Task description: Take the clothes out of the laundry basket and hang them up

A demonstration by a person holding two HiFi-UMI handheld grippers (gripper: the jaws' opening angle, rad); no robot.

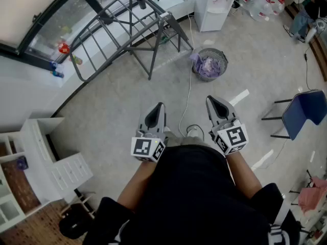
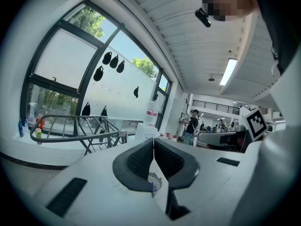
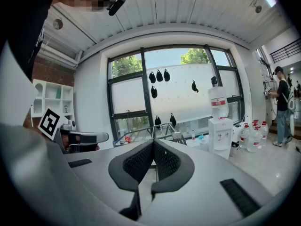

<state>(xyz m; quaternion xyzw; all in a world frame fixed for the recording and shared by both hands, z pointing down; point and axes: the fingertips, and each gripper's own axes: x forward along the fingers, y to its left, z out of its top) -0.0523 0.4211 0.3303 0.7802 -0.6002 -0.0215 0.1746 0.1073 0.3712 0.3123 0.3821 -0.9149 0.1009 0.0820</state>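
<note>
Claws, two: left claw (image 1: 159,106) and right claw (image 1: 212,100), each pressed together on nothing, side by side. Basket (image 1: 220,56), one, ahead across open floor (image 1: 117,106), purple clothes (image 1: 207,65) inside, perhaps two pieces. Rack (image 1: 127,32), one, left of basket, near the window edge. Chair (image 1: 304,109), one, right. Dispenser (image 1: 214,6), one; we find its bottle (image 3: 217,100) in the gripper views alone.

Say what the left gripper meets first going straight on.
Left gripper: nothing near, just floor. Its line seems to pass between rack and basket, toward the dispenser; depth unclear.
</note>
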